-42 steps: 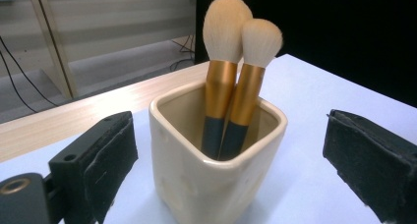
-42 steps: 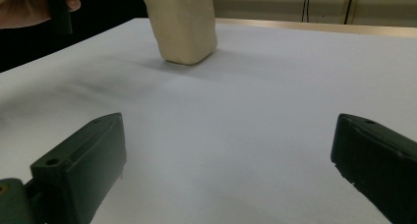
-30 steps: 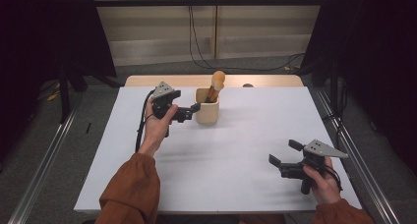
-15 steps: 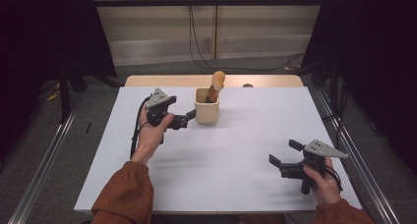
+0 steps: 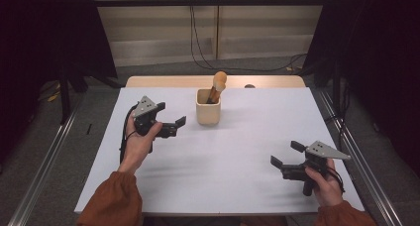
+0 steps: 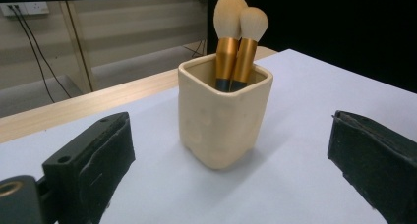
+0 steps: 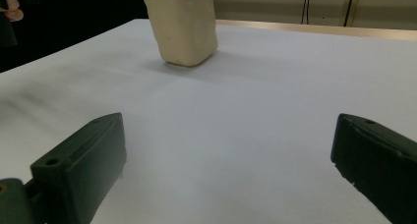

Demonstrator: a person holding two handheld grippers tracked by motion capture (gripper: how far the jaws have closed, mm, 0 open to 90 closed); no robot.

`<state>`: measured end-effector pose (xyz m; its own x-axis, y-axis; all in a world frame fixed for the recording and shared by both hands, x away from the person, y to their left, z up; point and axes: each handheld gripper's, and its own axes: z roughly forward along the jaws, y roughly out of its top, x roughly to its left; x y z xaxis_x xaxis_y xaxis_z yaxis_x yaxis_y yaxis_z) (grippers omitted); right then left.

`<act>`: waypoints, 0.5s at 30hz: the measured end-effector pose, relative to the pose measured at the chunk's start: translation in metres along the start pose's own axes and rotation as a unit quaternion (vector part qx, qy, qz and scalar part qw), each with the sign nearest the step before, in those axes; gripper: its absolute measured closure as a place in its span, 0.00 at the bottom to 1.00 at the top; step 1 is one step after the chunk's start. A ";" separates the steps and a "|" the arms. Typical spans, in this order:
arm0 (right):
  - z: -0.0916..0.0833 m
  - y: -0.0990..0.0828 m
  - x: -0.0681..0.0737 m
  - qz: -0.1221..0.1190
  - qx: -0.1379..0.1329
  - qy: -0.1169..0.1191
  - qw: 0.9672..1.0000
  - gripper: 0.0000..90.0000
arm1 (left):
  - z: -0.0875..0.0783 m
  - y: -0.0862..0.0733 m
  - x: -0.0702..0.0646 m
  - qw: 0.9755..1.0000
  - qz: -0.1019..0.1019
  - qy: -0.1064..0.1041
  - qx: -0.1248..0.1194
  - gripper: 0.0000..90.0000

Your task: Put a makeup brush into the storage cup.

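A cream square cup stands at the back middle of the white table, holding two makeup brushes with gold ferrules and tan heads. My left gripper is open just left of the cup, a short gap away, jaws pointing at it. In the left gripper view the cup and the brushes sit between the wide-apart jaws of the left gripper, a little ahead of them. My right gripper is open and empty at the front right. From the right gripper the cup stands far off.
A wooden strip runs along the table's back edge, with a small dark spot on it. Cables hang down the wall beyond. Metal rails run along the floor on both sides.
My left gripper has drawn back from the cup, to the left and toward the person. The right gripper has stayed in place.
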<state>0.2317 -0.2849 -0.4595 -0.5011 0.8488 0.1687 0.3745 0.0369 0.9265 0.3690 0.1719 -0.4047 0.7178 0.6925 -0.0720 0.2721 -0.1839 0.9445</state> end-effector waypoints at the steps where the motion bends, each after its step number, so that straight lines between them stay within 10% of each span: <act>1: 0.000 0.000 0.000 0.001 0.000 0.000 1.000 0.00 | -0.003 -0.001 -0.001 1.000 -0.002 0.000 -0.001 0.04; 15: 0.000 0.000 0.000 0.002 -0.001 0.000 1.000 0.00 | -0.030 -0.010 -0.005 1.000 -0.007 0.004 0.003 0.06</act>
<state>0.2316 -0.2849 -0.4594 -0.4991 0.8494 0.1715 0.3747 0.0331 0.9266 0.3434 0.1916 -0.4044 0.7082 0.7012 -0.0824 0.2858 -0.1779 0.9416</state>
